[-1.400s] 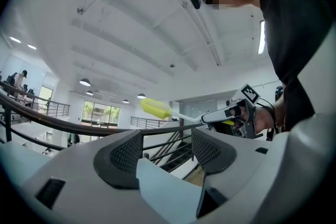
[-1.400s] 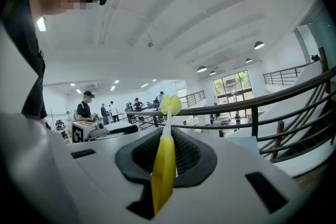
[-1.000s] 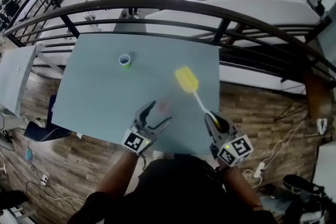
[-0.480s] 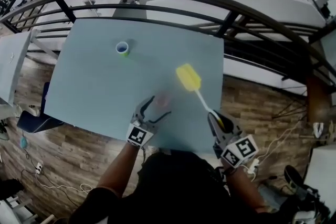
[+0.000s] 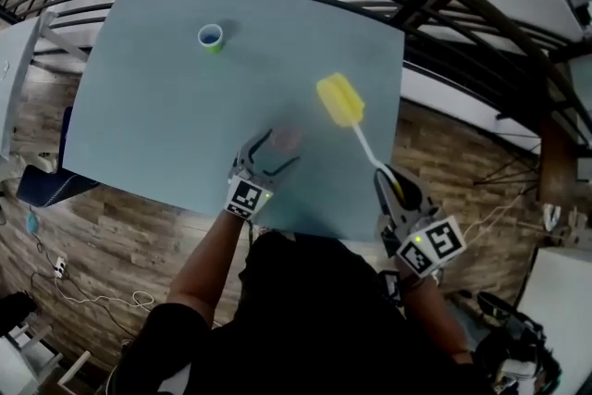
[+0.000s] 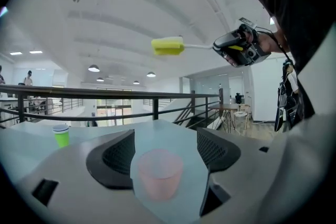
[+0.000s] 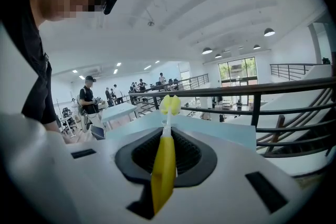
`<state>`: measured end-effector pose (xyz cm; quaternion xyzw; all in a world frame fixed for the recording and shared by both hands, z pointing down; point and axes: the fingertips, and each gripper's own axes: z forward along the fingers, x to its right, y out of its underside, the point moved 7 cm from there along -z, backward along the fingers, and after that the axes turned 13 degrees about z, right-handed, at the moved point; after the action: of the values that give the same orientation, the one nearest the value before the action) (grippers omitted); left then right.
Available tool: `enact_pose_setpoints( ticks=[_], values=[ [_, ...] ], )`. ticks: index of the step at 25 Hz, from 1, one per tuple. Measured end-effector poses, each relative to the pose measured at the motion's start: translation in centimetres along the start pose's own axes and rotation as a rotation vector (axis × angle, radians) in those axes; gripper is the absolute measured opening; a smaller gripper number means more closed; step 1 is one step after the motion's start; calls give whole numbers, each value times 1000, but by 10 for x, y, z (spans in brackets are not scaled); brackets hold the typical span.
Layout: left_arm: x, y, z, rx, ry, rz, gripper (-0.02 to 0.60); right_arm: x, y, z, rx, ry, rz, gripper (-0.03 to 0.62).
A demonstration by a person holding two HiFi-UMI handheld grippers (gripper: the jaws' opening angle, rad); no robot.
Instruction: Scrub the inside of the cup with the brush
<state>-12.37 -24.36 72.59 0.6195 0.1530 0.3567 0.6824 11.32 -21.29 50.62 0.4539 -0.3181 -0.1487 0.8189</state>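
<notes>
— Where's the cup?
— The pink cup point(image 6: 157, 173) stands upright on the table point(image 5: 157, 125), near its front edge. It's between my left claw's point(image 5: 280, 149) pads, touching neither. Those jaws are wide and have just been opening.
— And the brush?
— My right claw point(image 5: 388, 185) is clamped on the brush point(image 5: 340, 100) by its handle, yellow head out over the table. A green cup point(image 5: 211, 37) sits far back.

No legible text anywhere, at least at this sharpness.
</notes>
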Motion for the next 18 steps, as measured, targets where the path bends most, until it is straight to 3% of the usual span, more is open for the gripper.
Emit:
enact_pose_setpoints(
  ticks=[18],
  values=[
    [13,85,41,-185,71,1,365,16,15,6,-27,41,30,43]
  ],
)
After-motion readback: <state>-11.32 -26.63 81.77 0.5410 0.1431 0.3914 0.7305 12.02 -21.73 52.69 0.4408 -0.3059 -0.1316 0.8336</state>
